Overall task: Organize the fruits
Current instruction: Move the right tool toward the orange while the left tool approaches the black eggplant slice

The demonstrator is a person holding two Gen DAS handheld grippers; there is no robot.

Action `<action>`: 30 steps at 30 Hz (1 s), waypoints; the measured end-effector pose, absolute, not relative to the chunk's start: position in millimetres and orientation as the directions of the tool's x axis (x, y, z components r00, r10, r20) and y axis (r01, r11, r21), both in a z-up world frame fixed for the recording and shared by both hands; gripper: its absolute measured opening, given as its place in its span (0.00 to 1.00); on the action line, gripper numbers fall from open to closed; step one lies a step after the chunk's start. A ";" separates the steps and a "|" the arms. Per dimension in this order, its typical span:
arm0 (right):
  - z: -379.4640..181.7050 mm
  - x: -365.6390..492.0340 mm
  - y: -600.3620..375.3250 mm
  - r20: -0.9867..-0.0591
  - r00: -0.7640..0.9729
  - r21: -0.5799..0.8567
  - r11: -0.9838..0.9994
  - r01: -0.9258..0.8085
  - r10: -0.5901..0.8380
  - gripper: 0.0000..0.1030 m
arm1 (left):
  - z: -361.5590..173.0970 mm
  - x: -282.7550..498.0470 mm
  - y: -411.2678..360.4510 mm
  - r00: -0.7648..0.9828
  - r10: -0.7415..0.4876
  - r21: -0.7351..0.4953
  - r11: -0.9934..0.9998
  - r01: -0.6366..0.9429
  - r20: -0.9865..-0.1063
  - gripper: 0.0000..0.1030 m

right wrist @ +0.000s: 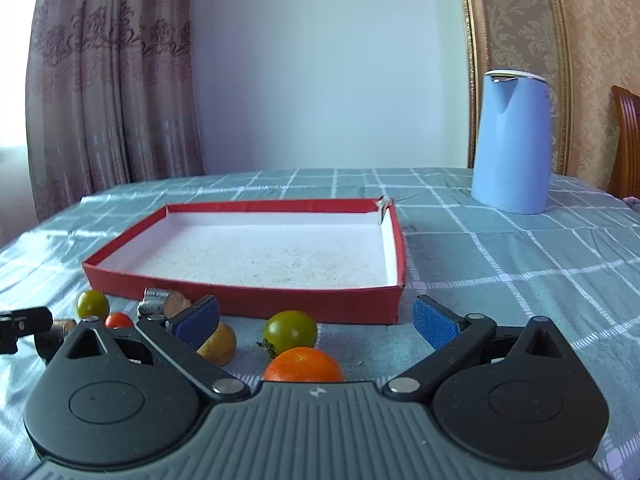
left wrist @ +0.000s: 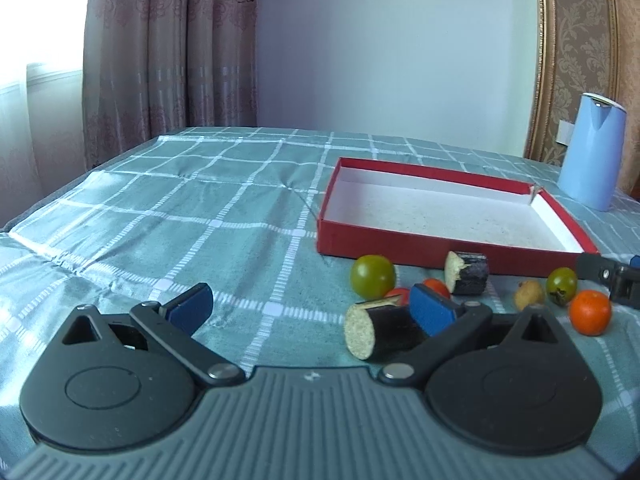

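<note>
A shallow red box (left wrist: 440,250) (right wrist: 248,300) with a white inside lies on the table, nothing in it. In front of it lie a green tomato (left wrist: 373,275) (right wrist: 93,303), two eggplant pieces (left wrist: 380,332) (left wrist: 468,273), small red tomatoes (left wrist: 437,286), a yellowish fruit (left wrist: 528,295) (right wrist: 219,343), a second green tomato (left wrist: 561,280) (right wrist: 291,330) and an orange fruit (left wrist: 590,312) (right wrist: 304,365). My left gripper (left wrist: 312,306) is open and empty, the near eggplant piece beside its right finger. My right gripper (right wrist: 316,318) is open and empty, with the green tomato and orange fruit between its fingers.
A light blue kettle (left wrist: 592,152) (right wrist: 510,142) stands behind the box to the right. The table has a teal checked cloth (left wrist: 180,216). Curtains hang behind at the left. A wooden chair (right wrist: 626,144) is at the far right.
</note>
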State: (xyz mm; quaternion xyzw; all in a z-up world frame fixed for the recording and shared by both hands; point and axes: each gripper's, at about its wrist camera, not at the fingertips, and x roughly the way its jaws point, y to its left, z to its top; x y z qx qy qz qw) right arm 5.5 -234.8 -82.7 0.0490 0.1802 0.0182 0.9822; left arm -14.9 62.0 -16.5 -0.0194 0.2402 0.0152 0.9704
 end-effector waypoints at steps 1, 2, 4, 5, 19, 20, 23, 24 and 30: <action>-82.6 3.4 -237.9 -0.352 0.935 0.103 0.995 -0.003 0.039 1.00 | -16.1 -15.4 60.2 0.884 0.019 -0.023 0.999 -0.034 -0.467 1.00; -82.9 1.0 -241.6 -0.353 0.935 0.104 0.995 0.003 0.034 1.00 | -16.1 -16.2 58.4 0.885 0.018 -0.015 0.999 -0.028 -0.465 1.00; -83.9 -3.6 -250.4 -0.351 0.936 0.120 0.993 0.009 0.034 1.00 | -17.2 -16.3 55.0 0.888 0.008 -0.002 1.000 -0.010 -0.460 1.00; -84.9 -5.2 -253.6 -0.354 0.935 0.121 0.993 0.014 0.030 1.00 | -18.5 -15.5 52.6 0.886 0.006 0.000 1.000 -0.006 -0.463 1.00; -93.0 -23.2 -235.4 -0.363 0.929 -0.039 0.995 -0.095 0.074 1.00 | -26.7 -14.0 38.7 0.879 -0.028 0.023 0.999 0.044 -0.475 1.00; -93.0 -21.1 -234.9 -0.372 0.925 -0.039 0.995 -0.097 0.076 1.00 | -27.6 -12.9 38.2 0.878 -0.030 0.023 0.999 0.046 -0.478 1.00; -94.1 -9.6 -236.5 -0.430 0.898 -0.011 0.994 -0.113 0.097 0.99 | -28.7 -17.2 38.8 0.875 -0.034 0.022 0.998 0.051 -0.483 1.00; -94.4 -6.2 -238.5 -0.445 0.889 0.009 0.993 -0.120 0.112 0.98 | -28.5 -17.5 39.1 0.875 -0.036 0.020 0.998 0.052 -0.483 1.00; -98.2 0.5 -246.1 -0.476 0.871 0.063 0.992 -0.106 0.123 0.98 | -29.3 -18.0 42.2 0.876 -0.046 -0.005 0.999 0.050 -0.481 1.00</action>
